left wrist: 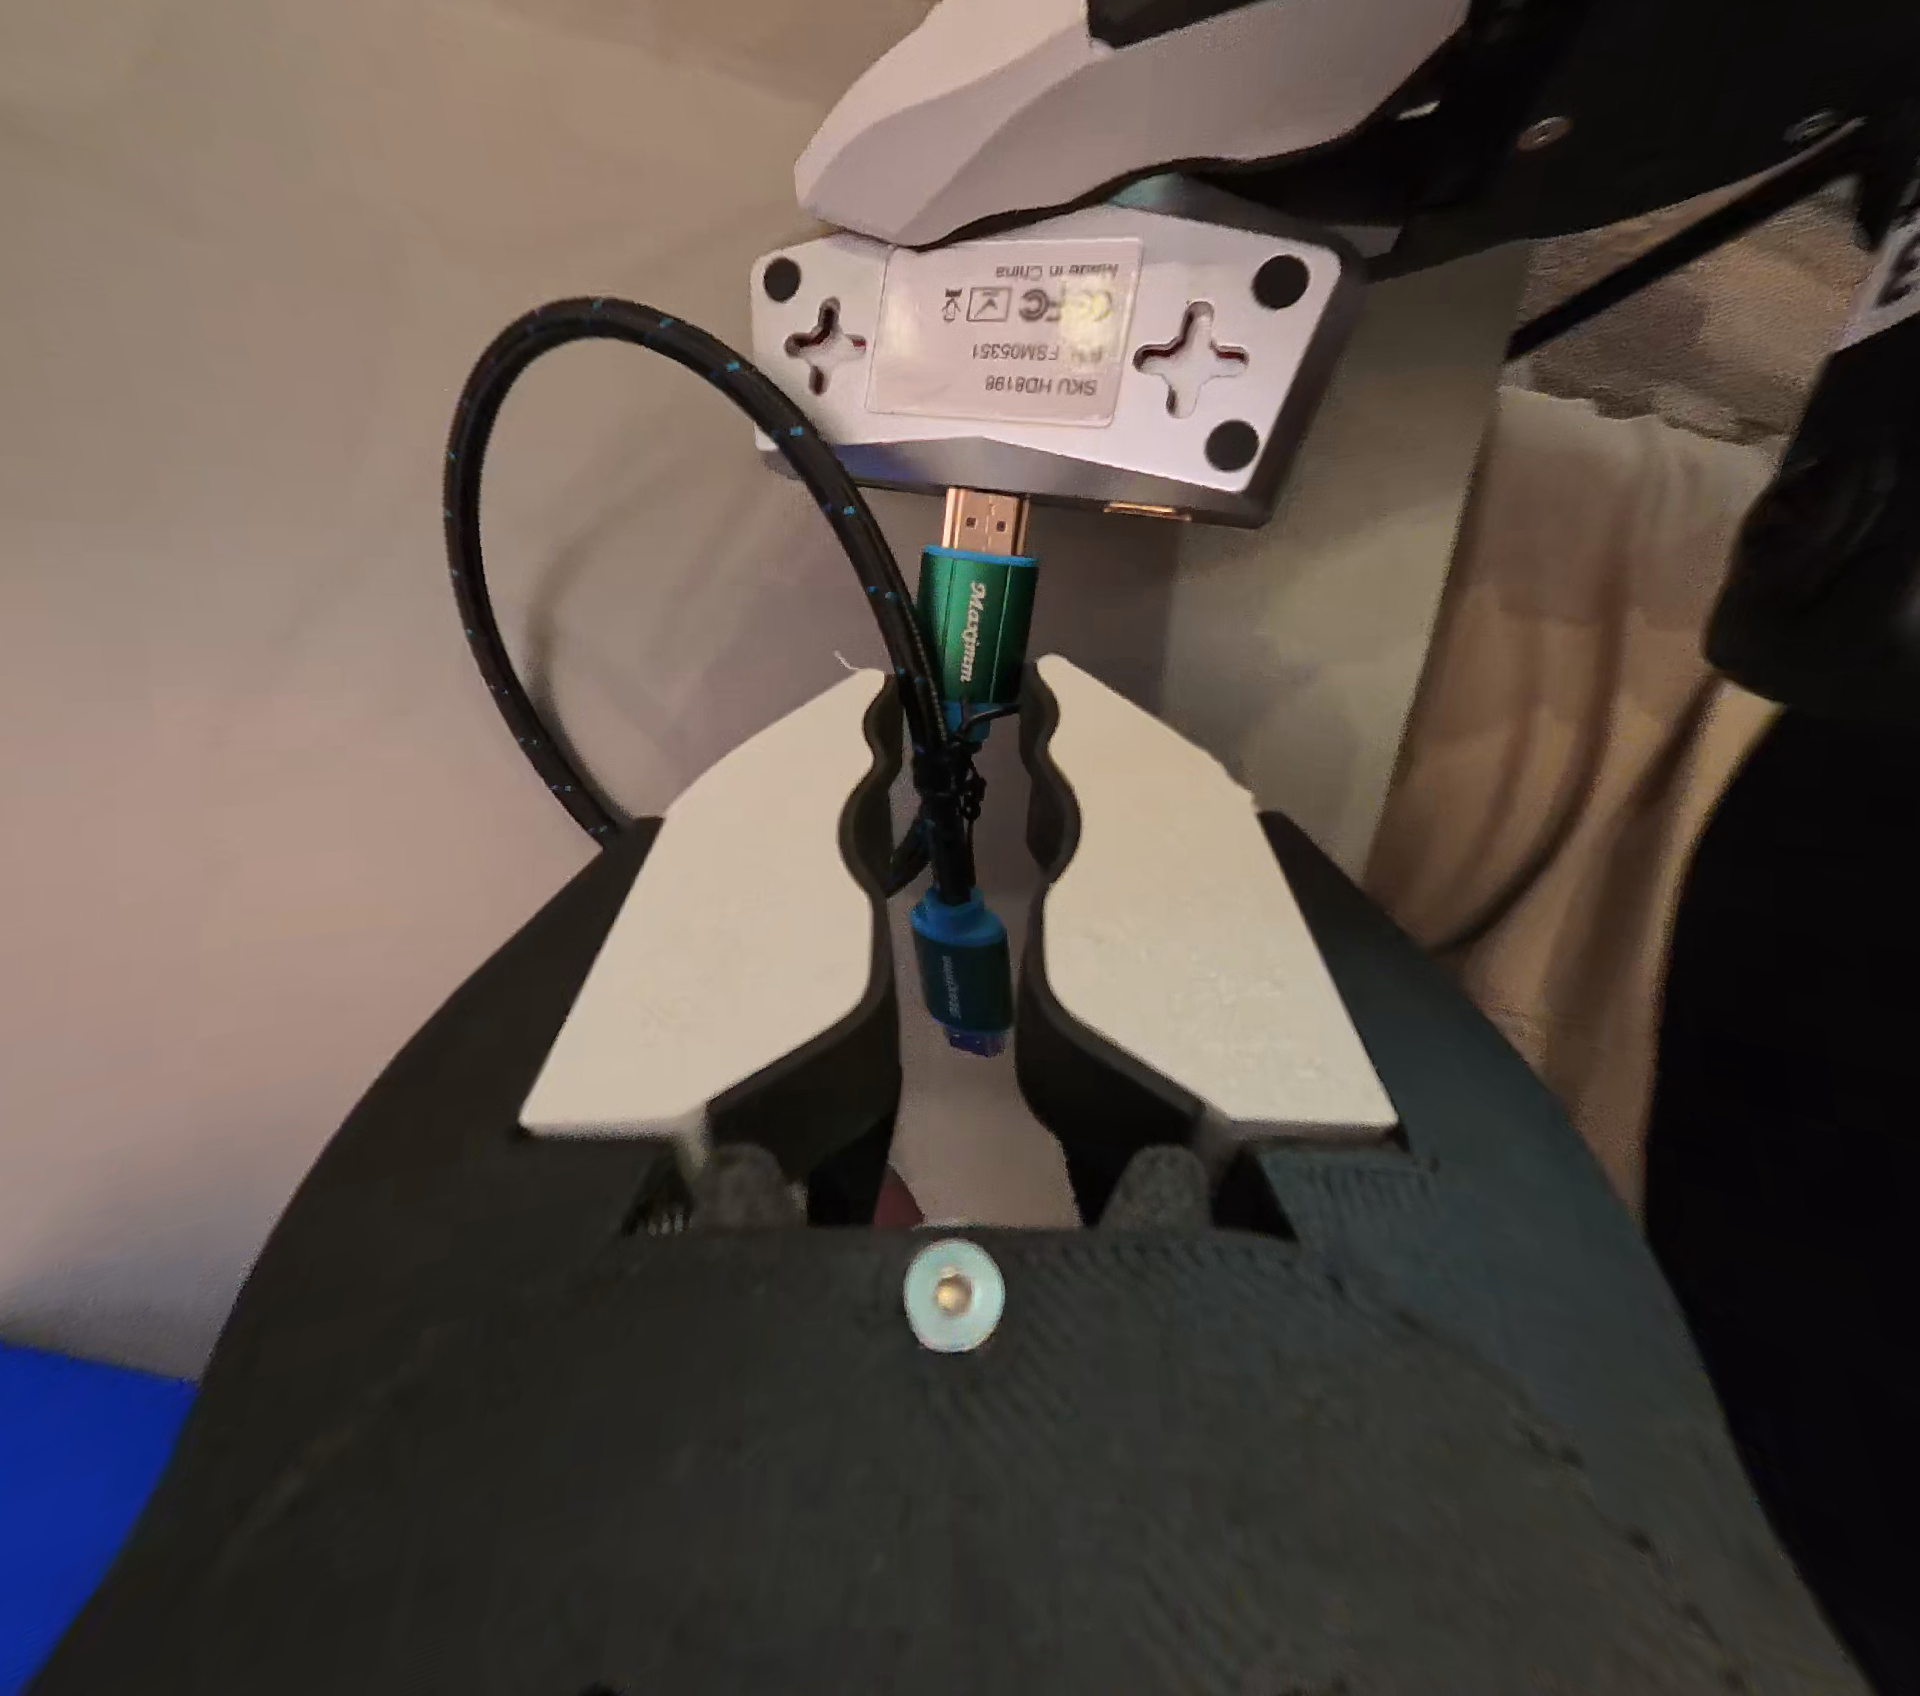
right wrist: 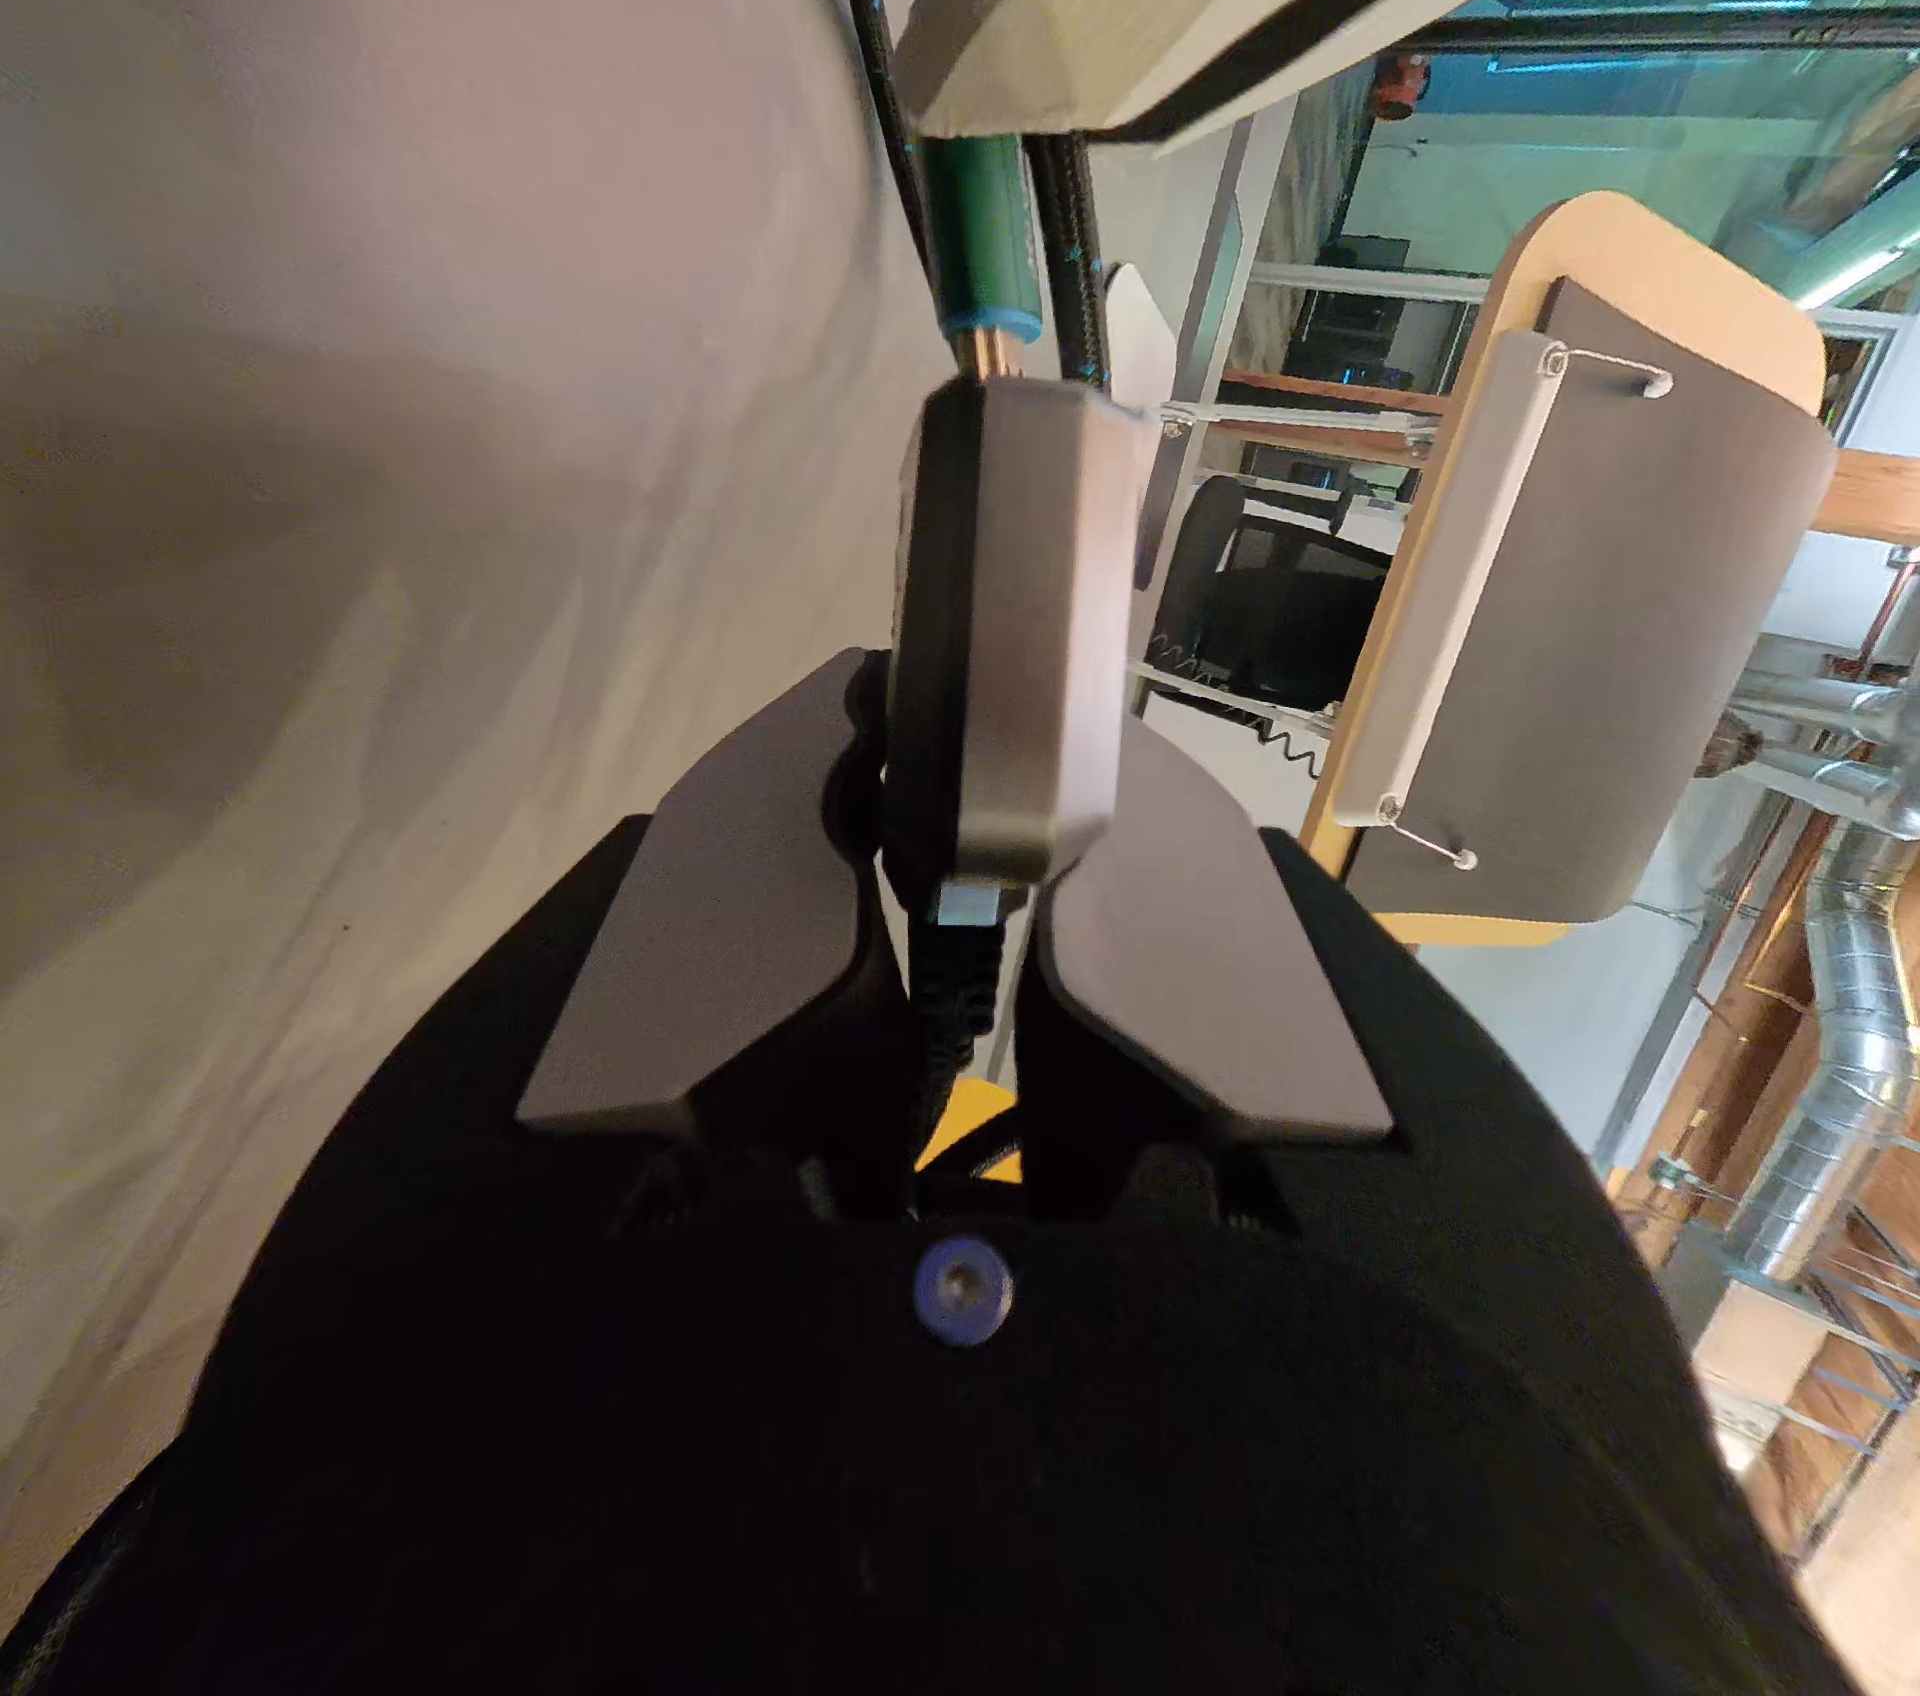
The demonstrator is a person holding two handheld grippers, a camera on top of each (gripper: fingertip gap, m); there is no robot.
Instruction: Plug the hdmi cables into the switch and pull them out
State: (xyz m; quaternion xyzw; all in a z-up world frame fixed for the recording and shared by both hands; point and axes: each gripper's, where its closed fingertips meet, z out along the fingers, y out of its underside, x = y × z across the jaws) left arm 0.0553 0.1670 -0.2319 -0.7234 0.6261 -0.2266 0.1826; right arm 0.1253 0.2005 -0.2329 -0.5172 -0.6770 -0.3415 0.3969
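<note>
Left gripper [left wrist: 961,690] clamps the rear of the green HDMI plug [left wrist: 971,628]; right gripper [right wrist: 961,773] clamps the silver switch [right wrist: 1013,628] from its far side. Relative to the switch [left wrist: 1039,368]: the plug's gold tip is partly seated in its near edge port, and the braided black cable [left wrist: 582,441] loops off its left side.

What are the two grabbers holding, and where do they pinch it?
The left gripper pinches the green HDMI plug by its rear end, with cable bunched between its fingers. The right gripper clamps the grey switch by one end.
</note>
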